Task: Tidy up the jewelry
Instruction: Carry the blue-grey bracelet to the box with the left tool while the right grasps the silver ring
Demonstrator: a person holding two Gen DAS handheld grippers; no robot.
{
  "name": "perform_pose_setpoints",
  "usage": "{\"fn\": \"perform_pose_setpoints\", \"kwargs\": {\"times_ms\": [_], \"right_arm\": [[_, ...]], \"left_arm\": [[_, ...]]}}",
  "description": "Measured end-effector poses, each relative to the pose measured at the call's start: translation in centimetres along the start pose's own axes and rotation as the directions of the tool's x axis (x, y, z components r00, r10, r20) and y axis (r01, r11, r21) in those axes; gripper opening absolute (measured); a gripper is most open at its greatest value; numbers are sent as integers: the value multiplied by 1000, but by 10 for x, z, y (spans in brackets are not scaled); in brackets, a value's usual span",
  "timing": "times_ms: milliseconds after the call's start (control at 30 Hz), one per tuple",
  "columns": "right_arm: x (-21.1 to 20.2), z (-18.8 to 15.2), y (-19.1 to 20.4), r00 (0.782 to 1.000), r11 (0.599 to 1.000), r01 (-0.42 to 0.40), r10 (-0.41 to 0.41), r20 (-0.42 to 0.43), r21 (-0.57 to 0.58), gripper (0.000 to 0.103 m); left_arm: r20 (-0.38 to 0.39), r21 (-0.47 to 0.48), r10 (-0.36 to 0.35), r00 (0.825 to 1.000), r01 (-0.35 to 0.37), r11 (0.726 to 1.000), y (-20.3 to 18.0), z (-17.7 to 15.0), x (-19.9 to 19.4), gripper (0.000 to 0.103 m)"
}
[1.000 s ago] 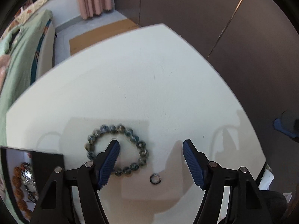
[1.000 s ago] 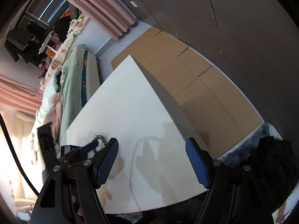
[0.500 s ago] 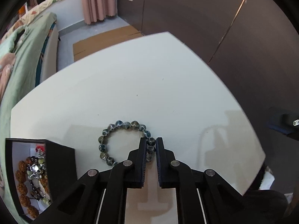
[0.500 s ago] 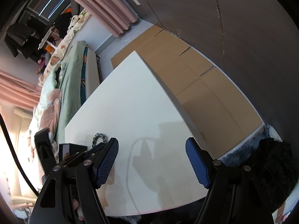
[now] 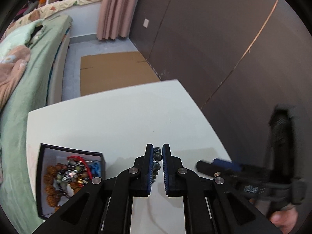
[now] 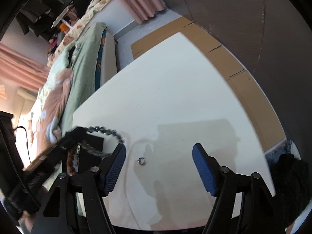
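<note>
My left gripper (image 5: 157,152) is shut on the dark green bead bracelet (image 5: 157,160) and holds it lifted above the white table (image 5: 117,117). In the right wrist view the bracelet (image 6: 106,131) hangs in a loop from the left gripper, over the black jewelry box (image 6: 91,144). The open black jewelry box (image 5: 66,175) sits at the table's left and holds brown beads, a red cord and other pieces. A small metal ring (image 6: 141,160) lies on the table between the fingers of my open, empty right gripper (image 6: 159,167), which also shows blurred in the left wrist view (image 5: 218,164).
A bed with green bedding (image 5: 29,62) runs along the table's left side. Flat cardboard (image 5: 115,70) lies on the floor beyond the table's far edge. A dark wall (image 5: 224,39) stands to the right. Dark fabric (image 6: 290,175) lies off the table's right corner.
My left gripper closed on the bracelet, then lifted it off the table and moved left toward the box. My right gripper swung in over the ring.
</note>
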State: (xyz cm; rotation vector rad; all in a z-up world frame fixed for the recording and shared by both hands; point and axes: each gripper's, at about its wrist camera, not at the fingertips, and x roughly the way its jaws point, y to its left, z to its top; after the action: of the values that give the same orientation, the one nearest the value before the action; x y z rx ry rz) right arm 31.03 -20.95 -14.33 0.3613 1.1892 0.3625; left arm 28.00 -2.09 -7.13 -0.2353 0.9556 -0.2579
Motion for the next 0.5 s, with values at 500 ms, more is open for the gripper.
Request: {"fn": "perform_pose_setpoints", "kwargs": {"times_ms": [500], "right_arm": [[51,-16,38,988,988,80,-97,-123,-135,24]], "left_arm": [[127,-104,-72,989,85,991,36,-1,-56,9]]}}
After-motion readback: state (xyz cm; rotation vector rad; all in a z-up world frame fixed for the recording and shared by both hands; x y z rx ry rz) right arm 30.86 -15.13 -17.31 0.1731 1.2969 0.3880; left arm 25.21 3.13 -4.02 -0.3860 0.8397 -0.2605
